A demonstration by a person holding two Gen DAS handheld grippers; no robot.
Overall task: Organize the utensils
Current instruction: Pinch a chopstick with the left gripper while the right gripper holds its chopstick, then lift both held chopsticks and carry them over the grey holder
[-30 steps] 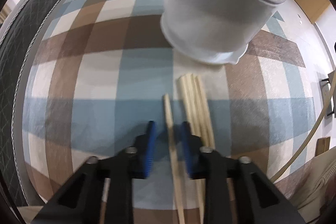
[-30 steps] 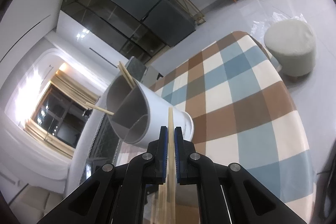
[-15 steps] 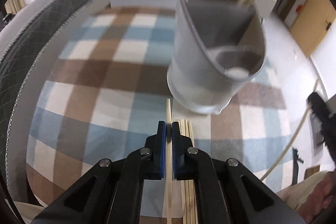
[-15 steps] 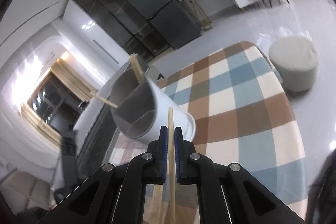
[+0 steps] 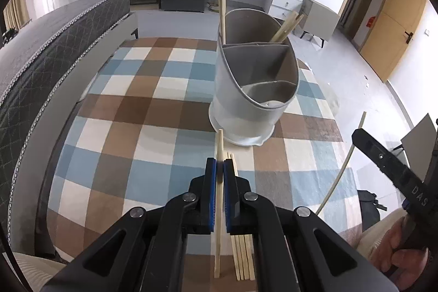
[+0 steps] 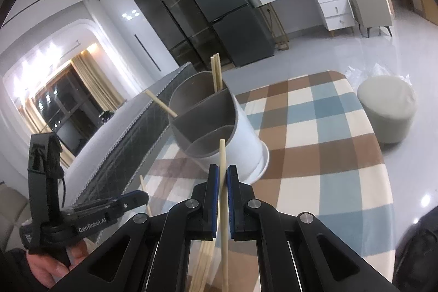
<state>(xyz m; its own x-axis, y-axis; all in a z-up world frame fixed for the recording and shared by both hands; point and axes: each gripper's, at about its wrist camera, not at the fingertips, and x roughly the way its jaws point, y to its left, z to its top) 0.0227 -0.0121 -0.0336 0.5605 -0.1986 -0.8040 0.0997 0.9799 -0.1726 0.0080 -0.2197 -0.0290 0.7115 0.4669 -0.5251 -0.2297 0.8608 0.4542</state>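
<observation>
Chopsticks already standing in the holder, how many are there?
3: one leans at the left of the holder's back compartment, two lean together at its right. Any lying lower inside would be hidden.

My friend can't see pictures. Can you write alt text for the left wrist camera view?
The left gripper pinches one wooden chopstick above a checkered tablecloth. Ahead stands a grey divided utensil holder with chopsticks in its far section; more chopsticks lie below.
</observation>
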